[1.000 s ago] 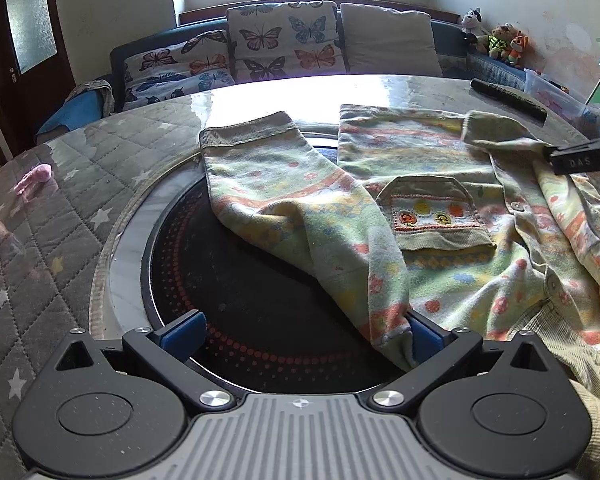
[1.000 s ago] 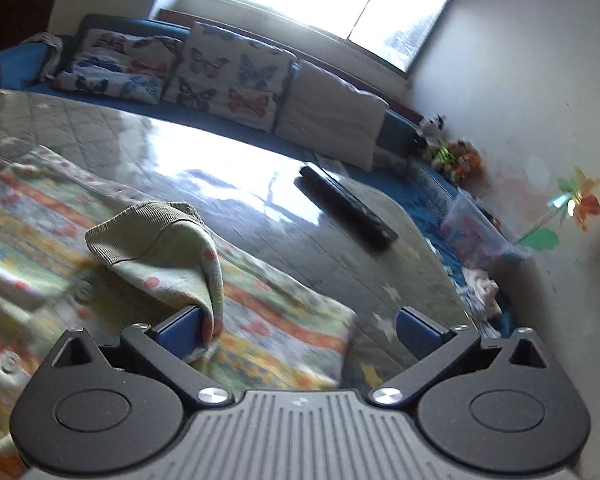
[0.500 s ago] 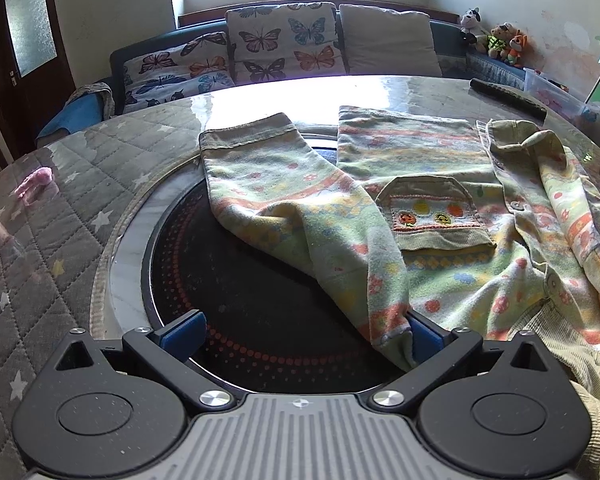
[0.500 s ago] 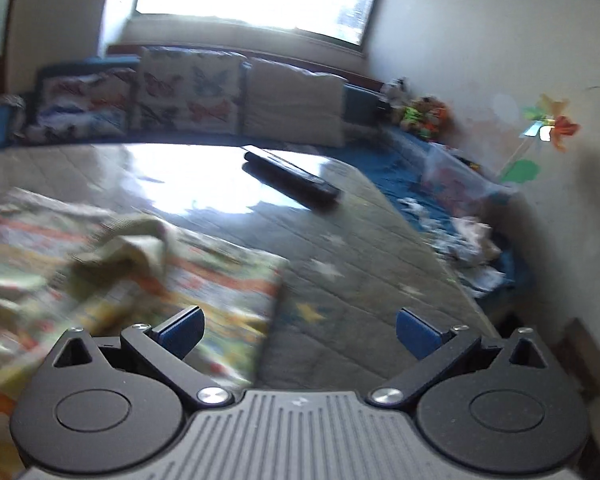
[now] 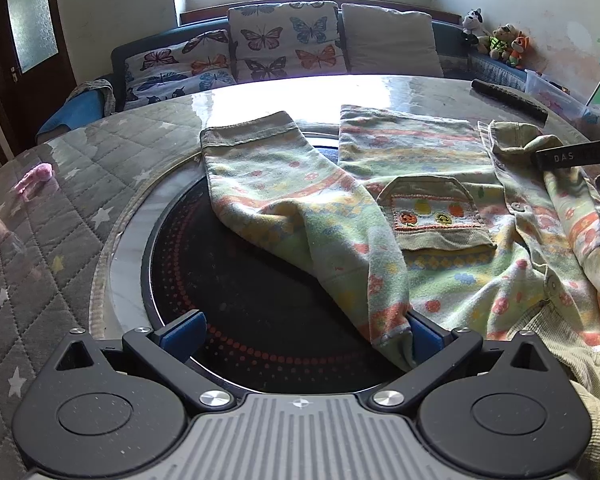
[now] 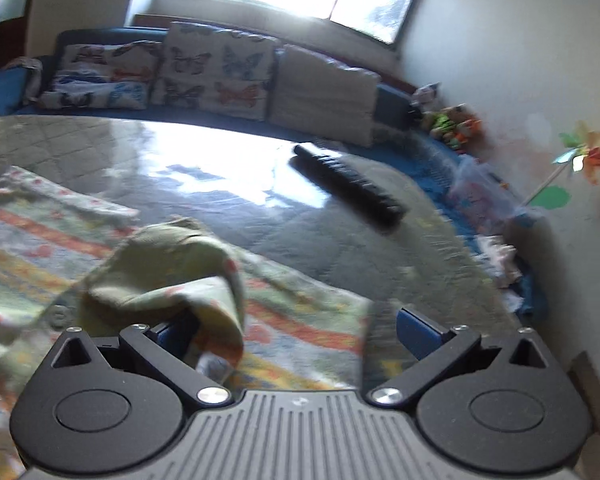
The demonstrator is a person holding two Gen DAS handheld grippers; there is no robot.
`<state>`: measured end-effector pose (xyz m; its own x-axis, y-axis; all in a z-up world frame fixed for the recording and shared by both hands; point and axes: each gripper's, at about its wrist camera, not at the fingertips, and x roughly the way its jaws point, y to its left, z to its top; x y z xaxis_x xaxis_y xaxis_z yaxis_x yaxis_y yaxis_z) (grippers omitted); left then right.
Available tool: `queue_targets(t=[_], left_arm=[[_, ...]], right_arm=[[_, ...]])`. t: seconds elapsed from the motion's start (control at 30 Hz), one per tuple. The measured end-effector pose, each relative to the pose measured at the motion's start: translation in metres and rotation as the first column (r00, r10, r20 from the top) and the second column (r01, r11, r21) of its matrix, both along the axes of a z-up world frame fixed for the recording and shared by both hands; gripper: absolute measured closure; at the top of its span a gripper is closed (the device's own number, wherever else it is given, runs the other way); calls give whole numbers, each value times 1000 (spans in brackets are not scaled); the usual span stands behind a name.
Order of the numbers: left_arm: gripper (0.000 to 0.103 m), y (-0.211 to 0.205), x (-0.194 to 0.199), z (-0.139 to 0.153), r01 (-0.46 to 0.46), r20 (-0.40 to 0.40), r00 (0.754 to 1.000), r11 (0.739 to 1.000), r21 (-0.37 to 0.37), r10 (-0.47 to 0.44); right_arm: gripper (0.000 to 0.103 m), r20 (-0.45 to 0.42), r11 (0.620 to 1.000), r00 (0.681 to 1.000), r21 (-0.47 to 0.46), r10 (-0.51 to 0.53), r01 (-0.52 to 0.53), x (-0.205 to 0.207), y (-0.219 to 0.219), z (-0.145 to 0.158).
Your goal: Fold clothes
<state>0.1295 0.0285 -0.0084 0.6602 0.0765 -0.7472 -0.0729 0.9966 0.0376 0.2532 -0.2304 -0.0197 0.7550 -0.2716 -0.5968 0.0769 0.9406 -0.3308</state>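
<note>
You worked a kid's patterned jacket [image 5: 440, 200] on the round table [image 5: 80, 184], w/ both grippers low over the cloth. The garment lay spread face up across the table's right half, pocket [image 5: 436, 216] showing, its left sleeve [image 5: 284, 192] angled out over the dark glass inset [image 5: 236, 300] at the table's centre, cuff toward the far side. Your left gripper [image 5: 300, 334] sat at the near edge w/ its fingers spread wide; the sleeve's near fold touched the right fingertip [image 5: 424, 338], but nothing was pinched between them. Your right gripper [image 6: 296, 330] was likewise released, fingers apart, w/ the other sleeve's cuff end [image 6: 172, 272] humped up and draped over its left fingertip, not clamped. In the left wrist view that gripper's finger reached in from the right edge, beside the same cuff. A remote [image 6: 348, 184] lay well apart toward the far rim. Judging by the sleeves, the step in hand looked like the sleeve fold-in on the right side, approx midway through the job: body flat, left sleeve out. Next move prob. called for closing on a sleeve near the cuff and laying it flat across the chest w/o dragging the body off square. The right view was blurred, so fine contact there couldn't be told.
</note>
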Motion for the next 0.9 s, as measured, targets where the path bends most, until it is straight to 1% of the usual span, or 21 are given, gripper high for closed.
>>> queue_targets(t=[0.07,0.17,0.33,0.5,0.63,0.73,0.8,0.9], left_arm=[[0,1,0,0,1,2,1000,1000,-4,-1],[0,2,-1,-1,3,4,1000,1000,-10,-3],[0,2,-1,-1,6,10,1000,1000,-8,-5],[0,0,-2,-1,4,16,1000,1000,0,-4],[0,0,-2,-1,4,19,1000,1000,5,-4],[0,-2,-2,0,5,18,1000,1000,21,-5],[0,-3,-2,0,3,17,1000,1000,28,-3],[0,-4,-3,0,-5,16,1000,1000,30,4]], right_arm=[[0,41,996,998,-74,-46,49,-11,-7,3],[0,111,974,989,-191,-101,121,-39,-23,8],[0,139,964,965,-111,-224,240,-99,-71,17],[0,154,935,925,-24,-347,354,-160,-119,27],[0,96,906,901,29,-424,423,-190,-144,11],[0,49,878,878,67,-477,473,-213,-163,-2],[0,67,886,886,110,-459,451,-216,-166,2],[0,59,898,909,197,-411,393,-210,-173,3]])
